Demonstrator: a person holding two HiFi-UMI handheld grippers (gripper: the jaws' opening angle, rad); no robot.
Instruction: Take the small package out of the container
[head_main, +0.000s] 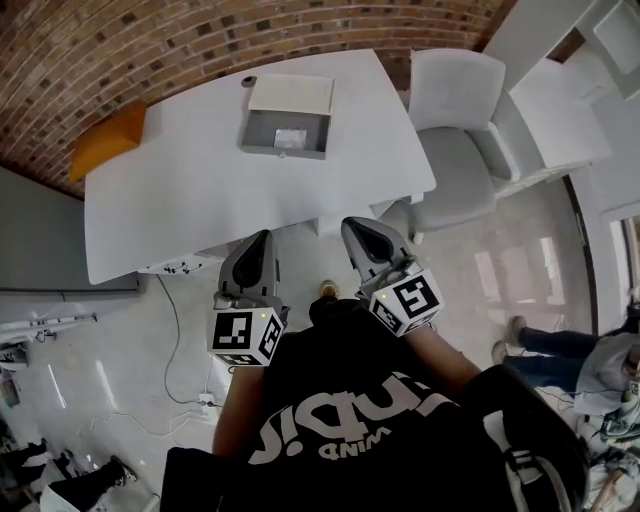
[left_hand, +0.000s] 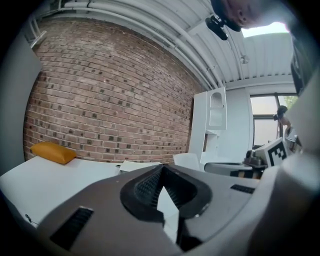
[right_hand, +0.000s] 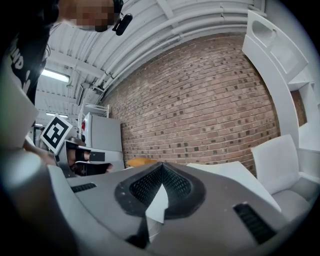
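A grey container (head_main: 255, 131) stands at the far side of the white table (head_main: 180, 200), its white lid (head_main: 291, 95) folded open behind it. Inside lies a small white package (head_main: 290, 138). My left gripper (head_main: 258, 245) and right gripper (head_main: 362, 232) hang side by side close to my body, off the table's near edge and well short of the container. Both are shut with nothing between the jaws. In the left gripper view the jaws (left_hand: 161, 172) meet in a point above the table (left_hand: 60, 175). The right gripper view shows the same closed tip (right_hand: 161, 170).
An orange cushion (head_main: 108, 140) lies at the table's far left corner. A white chair (head_main: 455, 140) stands at the table's right end, with white shelving beyond it. Cables run over the floor at the left. A person (head_main: 590, 360) sits at the right edge.
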